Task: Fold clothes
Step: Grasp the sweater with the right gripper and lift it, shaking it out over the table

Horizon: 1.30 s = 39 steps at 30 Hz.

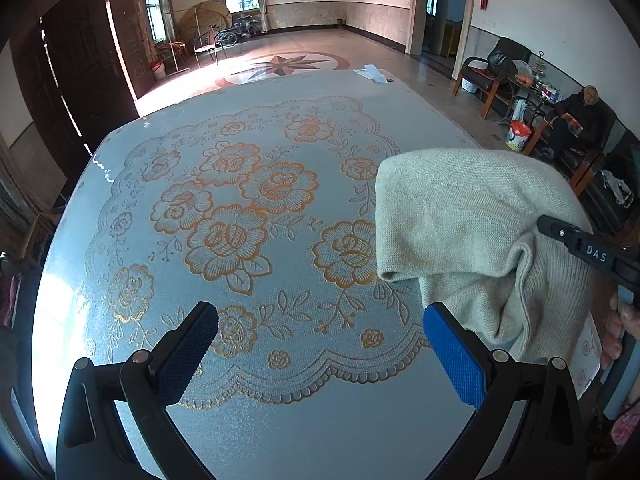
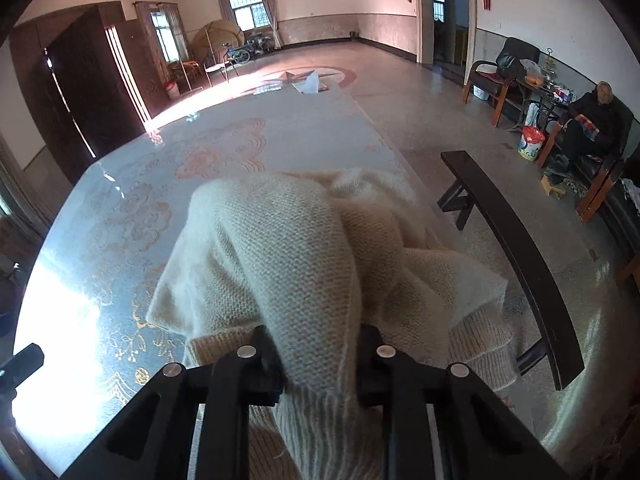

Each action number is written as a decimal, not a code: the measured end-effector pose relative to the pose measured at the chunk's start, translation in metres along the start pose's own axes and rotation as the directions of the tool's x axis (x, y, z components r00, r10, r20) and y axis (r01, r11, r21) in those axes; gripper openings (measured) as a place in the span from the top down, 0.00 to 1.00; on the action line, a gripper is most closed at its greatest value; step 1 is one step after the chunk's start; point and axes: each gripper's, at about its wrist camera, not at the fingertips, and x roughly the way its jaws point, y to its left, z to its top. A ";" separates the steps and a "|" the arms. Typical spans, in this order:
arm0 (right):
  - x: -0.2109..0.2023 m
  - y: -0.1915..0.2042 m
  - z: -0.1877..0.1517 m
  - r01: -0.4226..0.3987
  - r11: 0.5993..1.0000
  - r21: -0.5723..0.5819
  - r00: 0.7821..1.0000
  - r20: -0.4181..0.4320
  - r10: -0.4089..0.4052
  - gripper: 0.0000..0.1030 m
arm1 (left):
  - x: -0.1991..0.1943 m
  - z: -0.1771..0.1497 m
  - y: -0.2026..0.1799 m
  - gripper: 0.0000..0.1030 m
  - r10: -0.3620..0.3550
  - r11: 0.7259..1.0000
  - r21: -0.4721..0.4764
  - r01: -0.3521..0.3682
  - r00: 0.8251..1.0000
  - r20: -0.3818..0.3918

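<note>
A cream knit sweater (image 2: 280,264) is filling the centre and lower middle of the right wrist view, bunched into a mound with its ribbed hem hanging down between the black fingers of the right tool (image 2: 320,364). That tool is clenching the sweater, its fingers pressing into the knit from both sides. In the left wrist view the sweater (image 1: 472,240) is sitting at the right of the frame, draping in folds over the right edge of the surface (image 1: 280,420), with the right tool (image 1: 588,254), marked "DAS", reaching into it from the right edge. A hand (image 1: 618,332) is showing just below that tool, at the lower right.

The left tool (image 1: 320,354) is standing released at the bottom of its own view, its two blue-padded fingers (image 1: 456,360) spread wide apart over the bare surface. The right-hand pad is sitting just beside the sweater's lower fold; whether it is touching is not clear.

The surface is wearing a pale blue cloth with orange roses and a scalloped border. A small white object (image 1: 374,73) is lying at its far edge, in the upper middle of the frame. A dark bench (image 2: 516,248) is standing beside the surface at the right of the right wrist view. A person (image 1: 576,120) is sitting in a chair at the far right.
</note>
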 end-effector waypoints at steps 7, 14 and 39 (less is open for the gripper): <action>-0.110 0.056 0.072 -0.111 0.982 -0.155 0.954 0.260 0.149 0.81 | -0.007 -0.004 0.018 0.00 -0.007 1.000 -0.025 0.008 1.000 0.015; -0.227 0.141 0.148 -0.112 0.932 -0.346 0.849 0.454 0.270 0.81 | -0.034 0.007 0.045 0.00 0.027 0.998 -0.054 -0.023 0.997 0.072; -0.359 0.281 0.168 -0.268 0.682 -0.681 0.631 0.411 0.658 0.79 | -0.144 -0.018 0.180 0.00 0.295 0.947 -0.187 -0.261 0.937 0.189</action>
